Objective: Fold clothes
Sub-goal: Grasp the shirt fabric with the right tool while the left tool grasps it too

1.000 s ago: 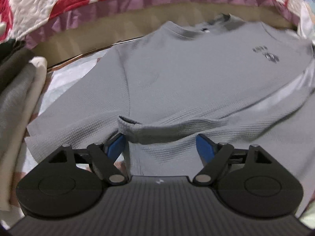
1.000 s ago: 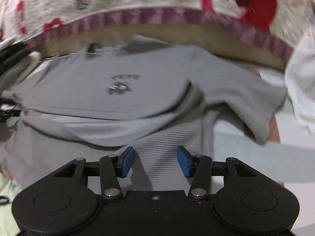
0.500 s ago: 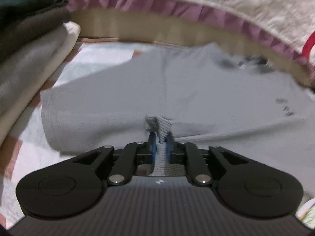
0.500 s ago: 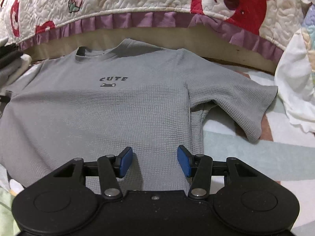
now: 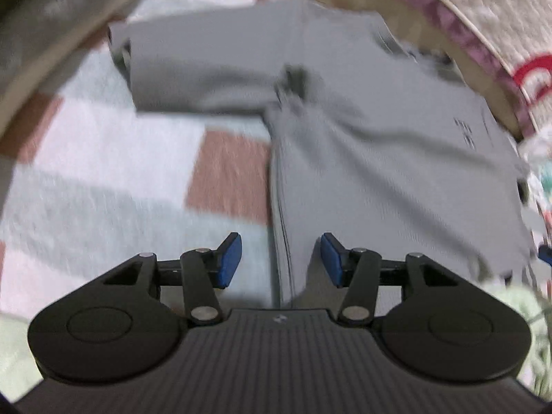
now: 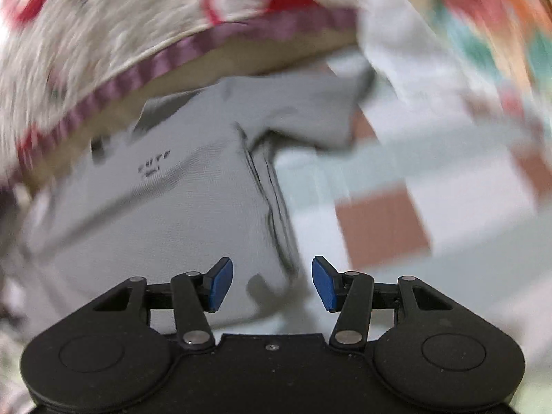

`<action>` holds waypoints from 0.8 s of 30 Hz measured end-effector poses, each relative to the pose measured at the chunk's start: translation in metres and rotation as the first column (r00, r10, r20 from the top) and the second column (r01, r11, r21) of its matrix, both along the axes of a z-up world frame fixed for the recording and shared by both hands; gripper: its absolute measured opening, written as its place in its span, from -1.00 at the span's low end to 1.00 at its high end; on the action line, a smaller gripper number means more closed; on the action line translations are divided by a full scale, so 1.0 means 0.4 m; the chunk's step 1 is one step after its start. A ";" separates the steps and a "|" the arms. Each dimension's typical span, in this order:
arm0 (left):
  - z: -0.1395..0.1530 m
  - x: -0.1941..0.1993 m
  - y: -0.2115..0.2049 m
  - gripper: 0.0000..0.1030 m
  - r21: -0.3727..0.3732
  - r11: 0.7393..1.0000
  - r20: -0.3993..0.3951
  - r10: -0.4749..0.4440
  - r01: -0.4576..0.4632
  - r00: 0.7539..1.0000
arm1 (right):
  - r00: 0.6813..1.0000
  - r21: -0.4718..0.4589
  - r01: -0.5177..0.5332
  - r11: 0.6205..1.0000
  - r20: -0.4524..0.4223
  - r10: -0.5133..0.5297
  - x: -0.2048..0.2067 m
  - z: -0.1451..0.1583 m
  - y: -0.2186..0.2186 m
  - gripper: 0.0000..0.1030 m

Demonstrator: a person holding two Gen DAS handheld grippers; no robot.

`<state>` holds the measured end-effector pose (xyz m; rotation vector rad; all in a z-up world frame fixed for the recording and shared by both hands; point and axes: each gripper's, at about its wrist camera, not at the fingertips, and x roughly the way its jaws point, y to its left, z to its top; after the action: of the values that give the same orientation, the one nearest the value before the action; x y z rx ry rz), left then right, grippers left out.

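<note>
Blue-padded fingers (image 5: pixel 227 260) above ribbed grey T-shirt (image 5: pixel 379 158)

The left gripper (image 5: pixel 280 259) pointed steeply downward, its jaws opening, blue pads (image 5: pixel 229 258) apart and pressing on nothing. The right gripper (image 6: pixel 272 284) also angled downward, its jaws opening slightly, pads (image 6: pixel 322 284) well apart and clamping nothing.

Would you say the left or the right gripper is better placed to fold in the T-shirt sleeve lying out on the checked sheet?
Probably either, each for its own side: the left gripper and the right gripper each straddle a side edge of the grey T-shirt, jaws opening, nothing gripped.
</note>
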<state>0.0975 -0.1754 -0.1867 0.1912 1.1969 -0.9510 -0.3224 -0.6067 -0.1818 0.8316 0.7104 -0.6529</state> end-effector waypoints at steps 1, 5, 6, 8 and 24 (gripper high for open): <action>0.006 -0.007 0.001 0.00 -0.011 1.000 -0.001 -0.015 0.015 1.000 | 0.998 0.076 0.045 0.996 0.029 -0.047 -0.017 -0.017 -0.003 0.10; -0.003 -0.003 -0.009 0.13 -0.076 0.996 -0.113 -0.051 0.043 0.992 | 0.981 0.200 0.148 0.968 0.092 -0.169 -0.031 -0.075 -0.002 0.12; -0.010 -0.005 -0.011 0.15 -0.061 0.997 -0.123 -0.058 0.051 0.991 | 0.979 0.199 0.158 0.967 0.098 -0.180 -0.028 -0.083 0.001 0.14; -0.009 -0.021 -0.022 0.15 -0.032 0.996 -0.087 -0.081 0.079 0.993 | 0.982 0.141 0.143 0.980 0.107 -0.158 -0.009 -0.083 0.010 0.14; 0.012 -0.059 -0.037 -0.32 0.022 0.992 0.026 -0.122 0.122 0.992 | 0.989 0.077 0.114 0.990 0.089 -0.121 0.035 -0.042 -0.019 -0.71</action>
<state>0.0740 -0.1902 -0.1819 0.2957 1.1811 -1.0397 -0.3084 -0.6144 -0.1988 0.9702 0.6058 -0.6926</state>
